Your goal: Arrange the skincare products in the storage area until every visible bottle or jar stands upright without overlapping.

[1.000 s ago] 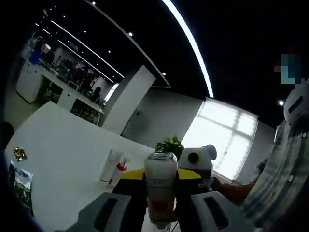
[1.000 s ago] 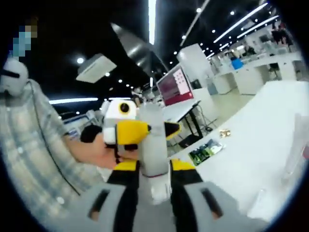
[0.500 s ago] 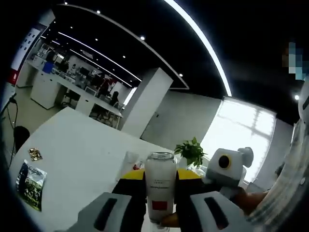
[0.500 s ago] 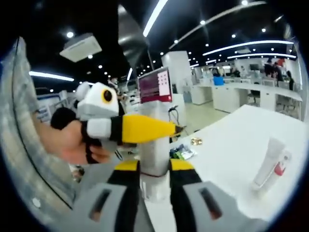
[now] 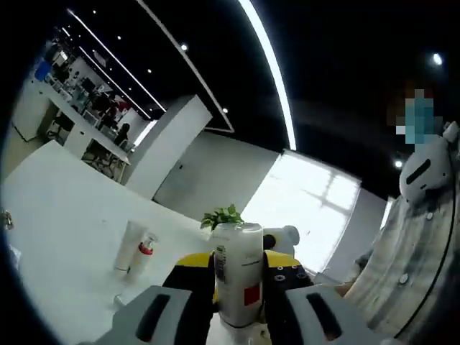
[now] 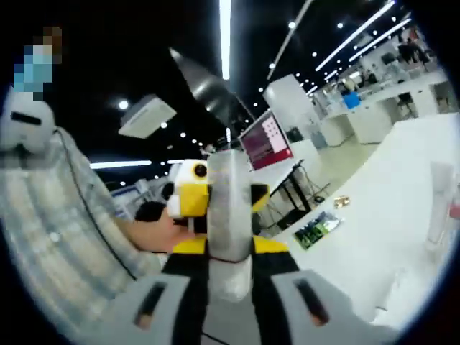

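Both grippers are clamping the same white bottle (image 5: pixel 237 269), left gripper (image 5: pixel 237 316) and right gripper (image 6: pixel 228 287) gripping together above the table (image 5: pixel 65 215). Uneven release is risking a tip onto the standing tube (image 5: pixel 129 248)

Both tongs swung the shared white bottle (image 5: pixel 237 273) round, the person's checked shirt (image 6: pixel 50 237) coming closer behind.

Dark ceiling (image 5: pixel 345 65), strip lights (image 5: pixel 267 61), bright window (image 5: pixel 309 208)

Glossy white plastic bottle (image 5: pixel 238 272), smooth matt white table (image 5: pixel 65 215), checked cloth shirt (image 6: pixel 50 237).
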The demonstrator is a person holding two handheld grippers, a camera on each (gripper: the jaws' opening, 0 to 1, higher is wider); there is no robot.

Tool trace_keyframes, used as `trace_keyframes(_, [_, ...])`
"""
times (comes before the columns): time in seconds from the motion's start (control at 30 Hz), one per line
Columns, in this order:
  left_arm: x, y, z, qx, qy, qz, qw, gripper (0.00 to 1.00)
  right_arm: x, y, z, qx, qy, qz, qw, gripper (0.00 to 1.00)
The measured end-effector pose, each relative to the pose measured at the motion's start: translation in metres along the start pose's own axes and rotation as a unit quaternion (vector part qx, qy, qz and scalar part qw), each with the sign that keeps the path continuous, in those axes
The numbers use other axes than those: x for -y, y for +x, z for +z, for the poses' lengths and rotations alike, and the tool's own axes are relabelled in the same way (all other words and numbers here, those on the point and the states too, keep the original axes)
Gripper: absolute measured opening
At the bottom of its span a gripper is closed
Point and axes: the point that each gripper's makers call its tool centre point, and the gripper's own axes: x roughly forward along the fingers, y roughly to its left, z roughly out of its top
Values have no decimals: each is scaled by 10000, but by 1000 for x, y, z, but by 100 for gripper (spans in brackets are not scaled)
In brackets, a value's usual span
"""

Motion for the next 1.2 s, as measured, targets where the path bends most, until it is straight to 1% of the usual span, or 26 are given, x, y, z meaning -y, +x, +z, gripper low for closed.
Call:
trace_keyframes(0.03, [4, 2, -2, -80, 35, -90, 9999, 25, -2, -1, 0, -24, -3, 85, 10000, 19])
trace_keyframes(0.1, [6, 4, -1, -92, 59, -133, 9999, 25, -3, -2, 2, 30, 85, 144, 9999, 19])
trace_keyframes(0.13, [7, 4, 0, -86, -43, -208, 9997, 25, -6, -3, 4, 70, 176, 275, 9994, 19])
trace_keyframes(0.17, [9, 5, 3, -13, -286, -274, 9992, 25, -6, -3, 5, 111, 204, 279, 9993, 19])
trace_keyframes(0.2, [10, 4, 2, -49, -480, -303, 9984, 25, -7, -3, 6, 129, 289, 339, 9989, 19])
trace_keyframes(0.33, [6, 3, 3, -64, -290, -211, 9993, 23, -6, 1, 5, 167, 408, 297, 9986, 20])
trace_keyframes(0.37, [4, 2, 5, -4, -280, -146, 9995, 23, -5, 1, 6, 207, 435, 271, 9985, 20])
trace_keyframes(0.4, [3, 2, 6, 43, -272, -109, 9996, 23, -4, 2, 8, 276, 401, 213, 9986, 20])
trace_keyframes(0.47, [-9, 0, 12, 212, -125, 224, 9994, 22, 6, 2, 13, 464, 292, -98, 9984, 20])
trace_keyframes(0.53, [-14, -2, 12, 200, -68, 356, 9991, 22, 13, 4, 12, 456, 2, -402, 9982, 21])
trace_keyframes(0.57, [-20, -3, 15, 298, -89, 531, 9981, 22, 15, 6, 8, 355, -49, -493, 9981, 25])
trace_keyframes(0.63, [-23, -5, 19, 414, -169, 568, 9974, 22, 16, 11, 3, 261, 3, -623, 9977, 38])
trace_keyframes(0.67, [-24, -5, 22, 536, -237, 577, 9966, 22, 17, 12, 0, 201, 3, -658, 9976, 38])
trace_keyframes(0.73, [-26, -7, 27, 723, -350, 598, 9950, 22, 17, 15, -6, 101, -22, -685, 9976, 33])
trace_keyframes(0.8, [-30, -9, 34, 948, -494, 657, 9921, 22, 17, 17, -8, 152, -93, -807, 9966, 30])
trace_keyframes(0.83, [-32, -11, 37, 1086, -602, 670, 9900, 22, 17, 16, -8, 175, -95, -838, 9963, 25])
trace_keyframes(0.87, [-34, -12, 39, 1182, -669, 692, 9883, 22, 22, 15, -1, 438, -164, -981, 9941, 20])
trace_keyframes(0.9, [-31, -12, 40, 1237, -852, 560, 9871, 22, 25, 13, 0, 505, -145, -1071, 9929, 18])
trace_keyframes(0.93, [-37, -15, 41, 1328, -784, 711, 9855, 22, 27, 10, 4, 689, 21, -1140, 9911, 18])
trace_keyframes(0.97, [-36, -15, 40, 1347, -962, 635, 9842, 22, 25, 9, 5, 760, 122, -1041, 9916, 18])
trace_keyframes(1.0, [-37, -16, 39, 1372, -1042, 631, 9830, 22, 23, 9, 4, 728, 135, -967, 9926, 18])
trace_keyframes(1.03, [-39, -17, 38, 1386, -1001, 665, 9830, 22, 25, 5, 6, 747, 31, -1092, 9912, 18])
trace_keyframes(1.1, [-38, -17, 36, 1384, -1093, 617, 9824, 22, 26, 3, 6, 683, 100, -1071, 9919, 18])
trace_keyframes(1.13, [-38, -18, 37, 1425, -1160, 572, 9813, 22, 26, 0, 9, 744, 187, -1020, 9918, 18])
trace_keyframes(1.17, [-34, -17, 39, 1475, -1258, 437, 9801, 22, 22, -4, 14, 875, 325, -854, 9920, 18])
trace_keyframes(1.2, [-33, -17, 39, 1473, -1267, 406, 9801, 22, 22, -7, 15, 888, 362, -828, 9919, 18])
